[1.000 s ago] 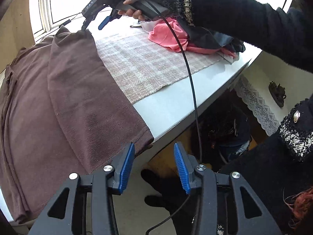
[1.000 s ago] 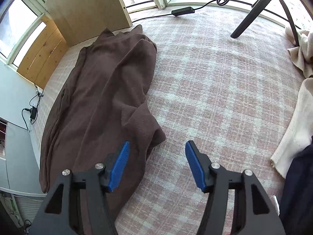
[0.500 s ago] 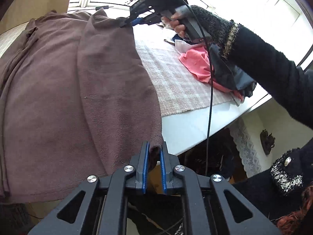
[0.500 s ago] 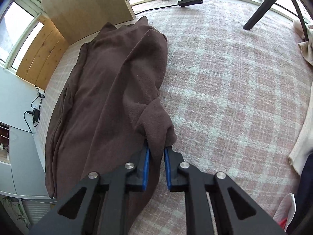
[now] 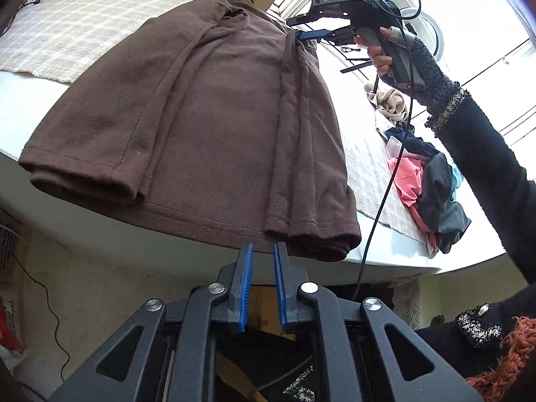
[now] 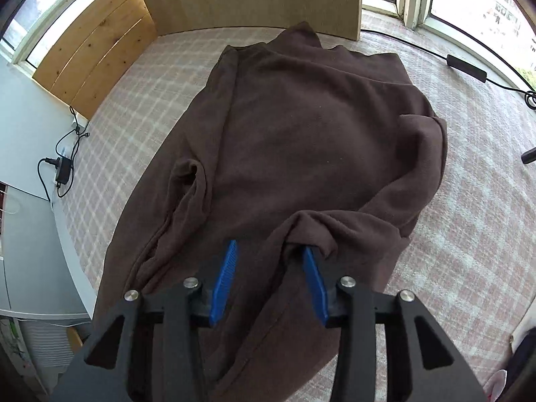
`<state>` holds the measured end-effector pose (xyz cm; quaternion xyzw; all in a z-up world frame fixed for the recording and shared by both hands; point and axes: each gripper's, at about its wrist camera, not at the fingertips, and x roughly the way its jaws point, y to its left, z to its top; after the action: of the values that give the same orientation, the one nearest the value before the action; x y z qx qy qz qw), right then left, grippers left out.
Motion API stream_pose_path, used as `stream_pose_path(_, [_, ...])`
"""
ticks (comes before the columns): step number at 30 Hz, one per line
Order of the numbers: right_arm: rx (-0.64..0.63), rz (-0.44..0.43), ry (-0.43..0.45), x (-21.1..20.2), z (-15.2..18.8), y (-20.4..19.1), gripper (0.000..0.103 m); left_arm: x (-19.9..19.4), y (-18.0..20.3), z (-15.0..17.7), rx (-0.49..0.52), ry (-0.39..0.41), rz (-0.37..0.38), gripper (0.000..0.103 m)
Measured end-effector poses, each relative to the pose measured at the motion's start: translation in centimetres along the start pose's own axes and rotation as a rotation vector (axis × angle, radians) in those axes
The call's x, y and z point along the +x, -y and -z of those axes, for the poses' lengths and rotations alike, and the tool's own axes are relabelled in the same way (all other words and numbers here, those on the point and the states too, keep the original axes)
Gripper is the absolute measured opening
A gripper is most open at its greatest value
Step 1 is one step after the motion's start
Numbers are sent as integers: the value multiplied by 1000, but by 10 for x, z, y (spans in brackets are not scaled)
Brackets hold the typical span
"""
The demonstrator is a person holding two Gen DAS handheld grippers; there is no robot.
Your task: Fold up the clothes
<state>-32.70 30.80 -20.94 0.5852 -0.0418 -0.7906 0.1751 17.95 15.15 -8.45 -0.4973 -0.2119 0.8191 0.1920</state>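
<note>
**One brown top, two tools**

There is one brown top (image 5: 214, 117) to fold. It lies flat on the checked cloth (image 6: 475, 181) that covers the tabletop (image 5: 395, 254), and its near hem hangs just over the near edge.

There are two tools. The left tool (image 5: 262, 261) is at the near hem. Its two blue pads stand a little apart, and no cloth is between them. The hem is just past the tips. The right tool (image 6: 269, 264) is over the far end of the top. Its pads are spread wide, and a fold of the brown cloth drapes over the right pad. The left view shows a hand (image 5: 385, 50) holding this tool, with one black cable (image 5: 385, 187) hanging down from it.

On the right side of the tabletop there is one pile of other clothes (image 5: 432, 191), pink, grey and dark blue, well apart from the top. A cream one (image 5: 388, 104) lies farther back. One black power box (image 6: 465, 67) with its wire rests on the far right by the window
</note>
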Motion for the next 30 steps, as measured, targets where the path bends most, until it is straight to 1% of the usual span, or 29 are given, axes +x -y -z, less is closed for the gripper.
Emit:
stream_pose_path(1, [-8, -6, 19, -8, 4, -1, 45, 0, 3, -1, 18, -4, -6, 22])
stream_pose_path(2, [-16, -13, 38, -16, 8, -2, 45, -1, 6, -2, 36, -7, -13, 24])
stream_pose_path(3, [-24, -4, 36, -21, 15, -1, 45, -1, 10, -3, 53, -11, -19, 26])
stream_pose_path(4, [-33, 8, 29, -26, 23, 0, 45, -2, 13, -4, 71, -14, -26, 33])
stream_pose_path(5, [-34, 7, 12, -28, 31, 1, 45, -2, 16, -6, 89, -18, -32, 36])
stream_pose_path(7, [-39, -9, -7, -32, 53, 2, 45, -3, 22, -8, 124, -25, -45, 38])
stream_pose_path(10, [-94, -47, -12, -42, 103, -3, 45, -4, 31, -11, 176, -37, -64, 38])
stream_pose_path(13, [-145, -52, -23, -50, 168, -19, 45, -4, 27, -25, 189, -64, -66, 38])
stream_pose_path(15, [-165, -77, -33, -53, 212, -30, 45, -2, 28, -46, 208, -77, -74, 38])
stream_pose_path(17, [-184, -104, -26, -54, 250, -44, 45, 8, 31, -73, 237, -100, -79, 38])
stream_pose_path(20, [-185, -136, -9, -50, 291, -61, 45, 26, 37, -114, 280, -136, -87, 38])
stream_pose_path(22, [-199, -149, 12, -45, 310, -72, 45, 51, 45, -133, 301, -181, -86, 38])
stream_pose_path(24, [-211, -135, 32, -41, 323, -79, 45, 78, 52, -146, 320, -231, -96, 38])
stream_pose_path(27, [-227, -119, 58, -33, 336, -87, 45, 108, 57, -149, 338, -305, -124, 38])
stream_pose_path(29, [-230, -103, 67, -28, 338, -90, 45, 117, 62, -145, 385, -321, -170, 38])
stream_pose_path(30, [-226, -105, 69, -26, 339, -91, 45, 120, 63, -144, 390, -328, -180, 37])
